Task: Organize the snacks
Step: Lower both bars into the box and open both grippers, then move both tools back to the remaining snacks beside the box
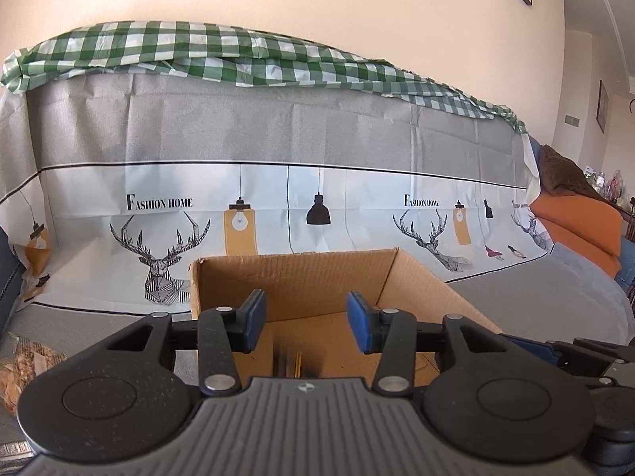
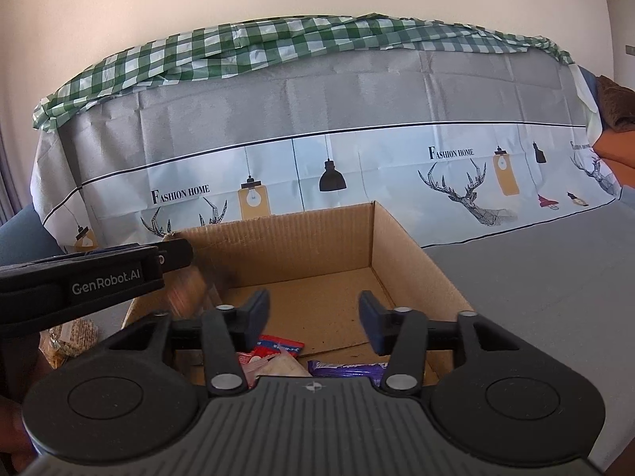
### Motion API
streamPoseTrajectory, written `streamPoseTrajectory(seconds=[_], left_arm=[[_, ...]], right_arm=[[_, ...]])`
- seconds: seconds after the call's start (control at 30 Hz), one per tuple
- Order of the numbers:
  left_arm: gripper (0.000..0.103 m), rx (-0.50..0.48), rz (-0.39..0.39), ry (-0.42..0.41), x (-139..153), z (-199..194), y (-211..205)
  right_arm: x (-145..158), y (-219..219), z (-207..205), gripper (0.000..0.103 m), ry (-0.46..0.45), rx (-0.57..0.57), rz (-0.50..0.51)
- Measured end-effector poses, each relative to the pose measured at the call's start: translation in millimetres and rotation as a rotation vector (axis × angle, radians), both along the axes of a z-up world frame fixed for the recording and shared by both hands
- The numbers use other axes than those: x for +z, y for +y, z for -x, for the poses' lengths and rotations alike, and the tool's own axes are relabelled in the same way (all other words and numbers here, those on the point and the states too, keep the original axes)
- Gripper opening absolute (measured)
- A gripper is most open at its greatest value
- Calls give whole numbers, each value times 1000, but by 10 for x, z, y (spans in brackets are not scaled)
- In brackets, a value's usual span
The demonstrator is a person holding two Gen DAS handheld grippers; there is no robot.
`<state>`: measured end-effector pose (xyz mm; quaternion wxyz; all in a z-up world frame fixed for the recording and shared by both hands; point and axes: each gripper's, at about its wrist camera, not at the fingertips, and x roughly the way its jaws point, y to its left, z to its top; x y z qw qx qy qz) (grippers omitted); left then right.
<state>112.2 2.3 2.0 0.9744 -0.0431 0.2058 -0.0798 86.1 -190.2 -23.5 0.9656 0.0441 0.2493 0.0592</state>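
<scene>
Right tongs (image 2: 313, 325): apart, nothing between the blue pads, poised over the near end of the cardboard box.
Left tongs (image 1: 305, 323): apart too, and empty; a blurred streak below them may be a packet falling into the box, though I cannot tell.
Purple bar (image 2: 347, 369): lies flat on the box floor just below the right tongs; it looks light, with a slick foil wrapper. Take it across the short width at mid-length, since the crimped ends would likely slip.
Red-and-white packet (image 2: 278, 347): lies beside the purple bar, touching a pale packet (image 2: 281, 367). Both look like soft, crinkly film with crushable contents, so a gentle pinch on a sealed edge would suit them.
Cardboard box (image 2: 317, 238): open-topped, corrugated, stiff and light. Its far half is bare, and a push on the wall would probably slide it.
Clear bag of crackers (image 1: 24, 365): outside the box to its left on the grey surface, not yet put away. It seems loose, slippery and brittle inside; grip the gathered top rather than the middle.
Printed sofa cover (image 1: 317, 198): behind the box.
</scene>
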Motion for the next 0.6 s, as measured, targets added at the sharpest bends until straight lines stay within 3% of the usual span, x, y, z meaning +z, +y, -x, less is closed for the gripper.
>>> streamPoseTrajectory(seconds=[0.3,0.47,0.6], left_arm=[[50,28,0,-16,47,40,140],[58,52,15,-11,60,95,308],[59,95,-43,-40,43,230,417]], right_arm=[[0,86,-1,64,7,-8,15],[4,204,28,71,5,-17,17],[23,308,103,71,-20,-14,7]])
